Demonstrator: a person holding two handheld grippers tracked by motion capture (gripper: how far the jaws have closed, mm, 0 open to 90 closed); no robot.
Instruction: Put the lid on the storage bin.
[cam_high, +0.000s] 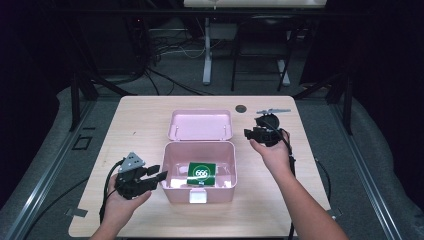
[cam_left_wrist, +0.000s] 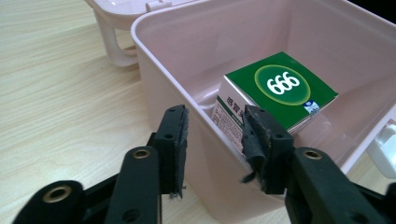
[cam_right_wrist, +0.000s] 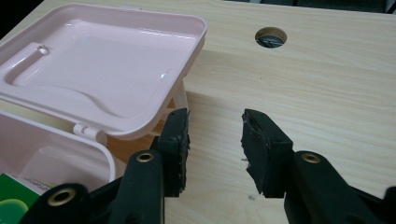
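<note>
A pale wooden table (cam_high: 140, 120) carries a pink box (cam_high: 172, 187) near its middle, its lid (cam_high: 200, 125) swung back and lying flat behind it, inside face up. A round hole (cam_high: 241, 108) sits in the tabletop just right of the lid.

Inside the box, toward the right of the floor, lies a green carton (cam_high: 201, 173) with "666" in a white ring; it looks slightly tilted against the wall, though the high view is too small to be sure.

The left gripper (cam_high: 155, 176) is held by a hand (cam_high: 120, 207) just left of the box, pointing at its left wall. In its own view the jaws stand apart with nothing between the pads, straddling the near rim of the box (cam_left_wrist: 187, 93), the carton (cam_left_wrist: 280, 88) beyond.

The right gripper (cam_high: 248, 133), in the other hand (cam_high: 274, 155), is right of the lid. Its jaws are likewise parted and empty over bare wood, one pad beside the lid (cam_right_wrist: 93, 70) corner.
</note>
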